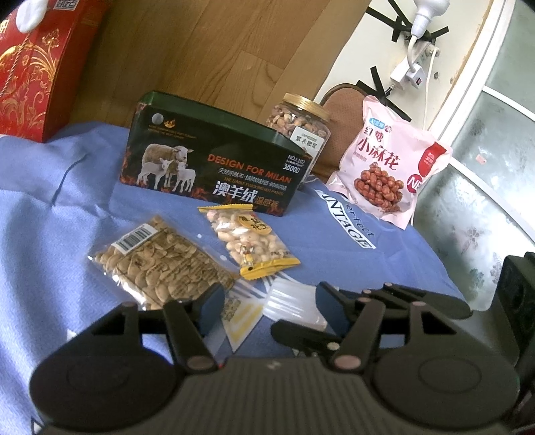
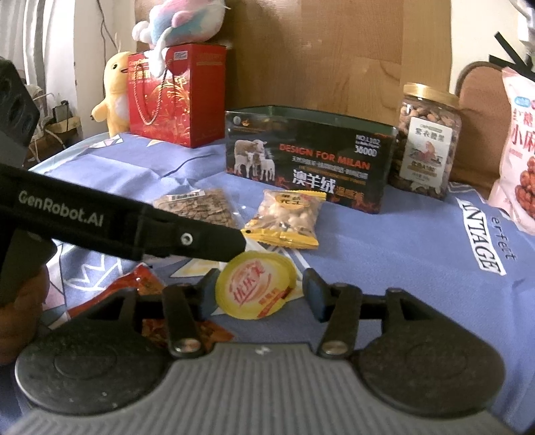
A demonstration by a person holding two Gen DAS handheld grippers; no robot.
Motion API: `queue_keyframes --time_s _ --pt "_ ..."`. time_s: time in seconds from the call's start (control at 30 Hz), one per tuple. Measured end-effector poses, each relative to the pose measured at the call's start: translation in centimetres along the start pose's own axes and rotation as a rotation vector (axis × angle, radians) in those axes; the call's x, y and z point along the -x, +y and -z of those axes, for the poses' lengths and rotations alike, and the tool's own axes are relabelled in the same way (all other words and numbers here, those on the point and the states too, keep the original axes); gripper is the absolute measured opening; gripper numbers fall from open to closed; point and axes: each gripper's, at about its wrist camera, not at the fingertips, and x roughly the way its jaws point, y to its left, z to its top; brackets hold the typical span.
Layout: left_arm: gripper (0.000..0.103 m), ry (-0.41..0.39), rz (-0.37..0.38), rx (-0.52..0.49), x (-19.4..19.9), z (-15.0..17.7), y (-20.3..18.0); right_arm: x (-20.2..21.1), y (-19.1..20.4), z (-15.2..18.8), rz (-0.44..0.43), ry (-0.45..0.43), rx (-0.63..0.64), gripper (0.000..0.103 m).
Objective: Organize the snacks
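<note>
A blue printed cloth covers the counter. At about ten o'clock in the right wrist view stands a red gift bag with a pastel plush toy on top and a yellow plush duck just beside it. At one o'clock in the left wrist view, a white power strip hangs on the wall, taped.

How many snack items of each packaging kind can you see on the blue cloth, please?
Clear packets: 2, the seed packet and the yellow-edged nut packet.
Jars: 1, the nut jar.
Pink bags: 1, the pink bag.
Yellow-lidded cups: 1, the jelly cup.
Red wrappers: 1, the red wrapper.
Total: 6.
</note>
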Motion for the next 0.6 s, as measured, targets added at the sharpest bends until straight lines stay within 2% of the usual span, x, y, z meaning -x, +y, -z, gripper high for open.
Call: queue_keyframes --time_s 0.23,0.27,0.3,0.37,0.6 --pt "0.062 0.001 0.024 -0.033 -0.1 0.2 -0.6 0.5 0.0 0.4 -0.008 -0.002 0.001 0.057" --pt "0.062 0.002 0.028 -0.043 -0.2 0.3 -0.8 0.6 0.0 0.4 -0.010 -0.002 0.002 0.057" --pt "0.062 0.000 0.027 -0.055 -0.2 0.3 -1.1 0.6 0.1 0.5 -0.015 -0.005 0.006 0.050" --pt "0.061 -0.003 0.034 -0.065 -0.3 0.4 -1.3 0.8 0.2 0.6 -0.012 -0.011 0.010 0.050" --pt "0.055 0.031 0.134 0.051 -0.4 0.0 0.3 1.0 -0.1 0.6 -0.022 -0.026 -0.010 0.050"
